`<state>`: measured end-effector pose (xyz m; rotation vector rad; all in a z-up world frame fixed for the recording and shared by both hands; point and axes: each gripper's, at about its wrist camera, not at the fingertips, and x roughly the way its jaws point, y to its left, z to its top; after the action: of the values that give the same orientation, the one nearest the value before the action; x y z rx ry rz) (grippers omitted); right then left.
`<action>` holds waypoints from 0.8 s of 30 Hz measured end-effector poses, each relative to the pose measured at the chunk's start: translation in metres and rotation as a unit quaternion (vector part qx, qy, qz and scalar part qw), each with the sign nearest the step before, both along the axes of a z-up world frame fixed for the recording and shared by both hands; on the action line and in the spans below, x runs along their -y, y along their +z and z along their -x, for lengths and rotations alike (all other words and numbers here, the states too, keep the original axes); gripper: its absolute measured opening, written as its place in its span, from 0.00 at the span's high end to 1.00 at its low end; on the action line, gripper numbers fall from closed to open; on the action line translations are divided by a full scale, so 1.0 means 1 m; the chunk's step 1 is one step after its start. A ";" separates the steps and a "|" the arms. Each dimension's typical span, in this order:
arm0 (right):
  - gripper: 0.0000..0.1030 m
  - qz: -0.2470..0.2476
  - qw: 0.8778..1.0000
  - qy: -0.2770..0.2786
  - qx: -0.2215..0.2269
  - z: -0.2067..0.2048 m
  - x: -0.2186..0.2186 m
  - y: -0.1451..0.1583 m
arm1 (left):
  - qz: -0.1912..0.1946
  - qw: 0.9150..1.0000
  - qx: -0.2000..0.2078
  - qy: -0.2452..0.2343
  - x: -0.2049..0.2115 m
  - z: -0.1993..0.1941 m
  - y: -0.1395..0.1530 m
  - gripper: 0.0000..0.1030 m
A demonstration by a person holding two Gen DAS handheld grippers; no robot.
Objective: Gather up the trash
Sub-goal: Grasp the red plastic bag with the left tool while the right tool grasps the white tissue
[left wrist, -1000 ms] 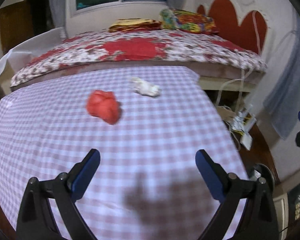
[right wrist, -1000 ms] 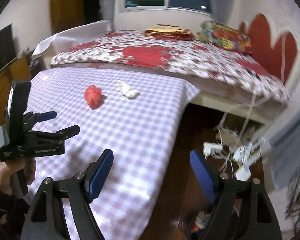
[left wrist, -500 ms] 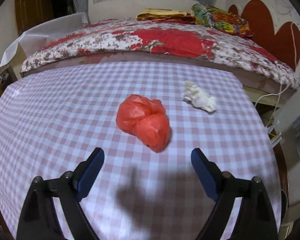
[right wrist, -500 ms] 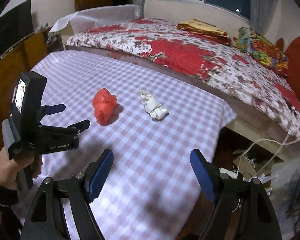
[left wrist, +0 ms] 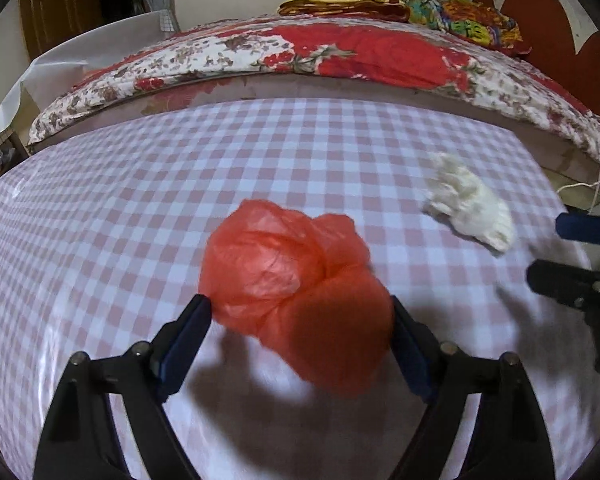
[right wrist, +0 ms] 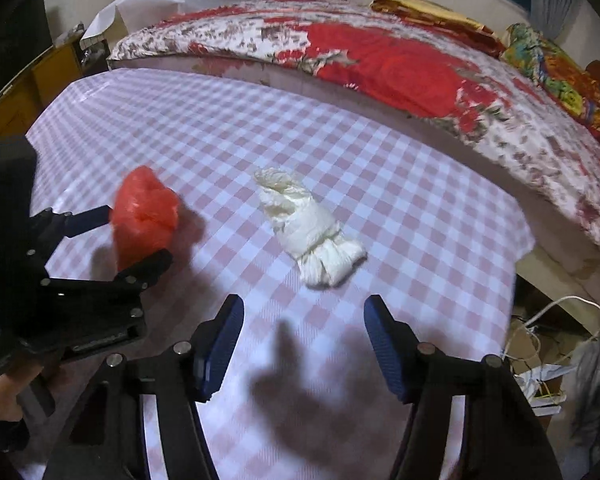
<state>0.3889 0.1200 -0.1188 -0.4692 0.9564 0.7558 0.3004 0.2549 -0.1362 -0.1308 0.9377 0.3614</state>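
A crumpled red plastic bag (left wrist: 296,280) lies on the pink checked tablecloth (left wrist: 140,208). My left gripper (left wrist: 300,320) is open with its jaws on either side of the bag's near end. It also shows in the right wrist view (right wrist: 136,236), around the red bag (right wrist: 144,208). A crumpled white plastic wad (right wrist: 308,228) lies to the bag's right, also in the left wrist view (left wrist: 472,204). My right gripper (right wrist: 302,320) is open and empty, just short of the white wad. It shows at the right edge of the left wrist view (left wrist: 572,248).
A bed with a red floral cover (left wrist: 340,52) runs along the table's far edge. The table's right edge (right wrist: 516,264) drops to a floor with cables and a power strip (right wrist: 540,380). A wooden cabinet (right wrist: 32,84) stands left.
Both grippers have moved forward over the table. The left now has the red bag between its open jaws; the right has closed in on the white wad.
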 end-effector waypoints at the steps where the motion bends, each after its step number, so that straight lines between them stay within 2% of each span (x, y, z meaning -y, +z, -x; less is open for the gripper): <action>1: 0.39 0.002 1.000 0.000 0.000 -0.006 -0.006 -0.005 | -0.002 1.000 -0.002 0.001 -0.003 -0.004 -0.002 0.16; 4: 0.41 -0.002 1.000 -0.003 -0.006 -0.020 -0.017 -0.017 | 0.003 1.000 -0.001 0.002 -0.013 -0.011 -0.008 0.16; 9: 0.44 -0.010 1.000 -0.011 -0.005 -0.037 -0.025 -0.026 | 0.012 1.000 0.008 0.000 -0.019 -0.014 -0.012 0.23; 10: 0.49 -0.014 1.000 -0.013 -0.005 -0.038 -0.026 -0.026 | 0.011 1.000 0.009 -0.001 -0.019 -0.015 -0.012 0.25; 12: 0.62 -0.019 1.000 -0.016 -0.004 -0.041 -0.026 -0.025 | 0.014 1.000 0.013 -0.002 -0.018 -0.015 -0.011 0.36; 13: 0.77 -0.019 1.000 -0.017 -0.003 -0.041 -0.025 -0.024 | 0.017 1.000 0.014 -0.004 -0.018 -0.015 -0.011 0.39; 14: 0.78 -0.022 1.000 -0.018 -0.002 -0.041 -0.024 -0.023 | 0.020 1.000 0.018 -0.007 -0.017 -0.013 -0.010 0.48; 15: 0.79 -0.023 1.000 -0.021 -0.001 -0.040 -0.022 -0.022 | 0.023 0.999 0.022 -0.009 -0.016 -0.014 -0.008 0.52; 17: 0.82 -0.024 0.999 -0.023 0.002 -0.038 -0.019 -0.019 | 0.030 0.999 0.034 -0.014 -0.015 -0.012 -0.004 0.56; 24: 0.84 -0.038 0.999 -0.029 0.020 -0.006 0.007 0.006 | 0.042 0.996 0.064 -0.035 -0.003 0.006 0.025 0.59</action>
<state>0.3947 0.1127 -0.1123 -0.3874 0.8972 0.7255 0.2946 0.2581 -0.1112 -0.1949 0.8287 0.2457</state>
